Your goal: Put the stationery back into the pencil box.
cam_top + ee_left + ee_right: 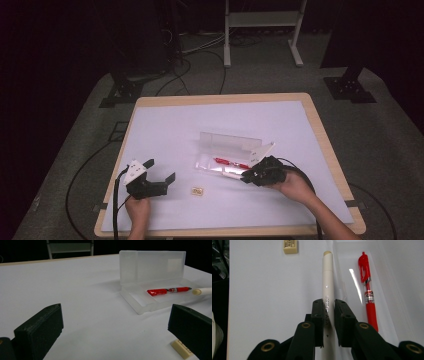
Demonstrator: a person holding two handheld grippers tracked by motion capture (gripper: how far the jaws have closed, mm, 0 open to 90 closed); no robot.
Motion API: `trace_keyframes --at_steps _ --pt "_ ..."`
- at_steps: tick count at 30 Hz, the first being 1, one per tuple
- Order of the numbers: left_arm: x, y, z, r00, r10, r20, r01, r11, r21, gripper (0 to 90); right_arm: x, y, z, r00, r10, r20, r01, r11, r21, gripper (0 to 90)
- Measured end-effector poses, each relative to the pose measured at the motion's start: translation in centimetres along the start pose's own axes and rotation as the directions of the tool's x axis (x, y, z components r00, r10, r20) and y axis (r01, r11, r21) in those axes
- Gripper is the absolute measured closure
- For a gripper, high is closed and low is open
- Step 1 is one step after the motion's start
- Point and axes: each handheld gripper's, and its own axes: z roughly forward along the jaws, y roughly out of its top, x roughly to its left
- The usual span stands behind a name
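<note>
Right now the white pen (328, 282) is clamped in the right gripper (329, 305), lying along the front rim of the open clear case (392, 270), beside the red pen (367, 287). Left gripper (159, 170) rests wide open, empty, with the eraser (198, 191) nearby.

The left gripper (159, 170) rests low at the near left of the table, the left hand (136, 208) behind it; its jaws stand wide apart with nothing between them. At the near right, the right hand (294, 186) holds the right gripper (328, 305) pointing left, its jaws clamped on a white pen (327, 282).
</note>
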Motion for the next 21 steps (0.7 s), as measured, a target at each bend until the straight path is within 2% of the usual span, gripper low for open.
trace_keyframes --at_steps 21 --pt "0.0 0.0 -0.1 1.0000 0.000 0.001 0.000 1.0000 0.001 0.0 -1.5 1.8 0.7 0.9999 0.002 0.013 -0.002 1.000 0.011 77.5"
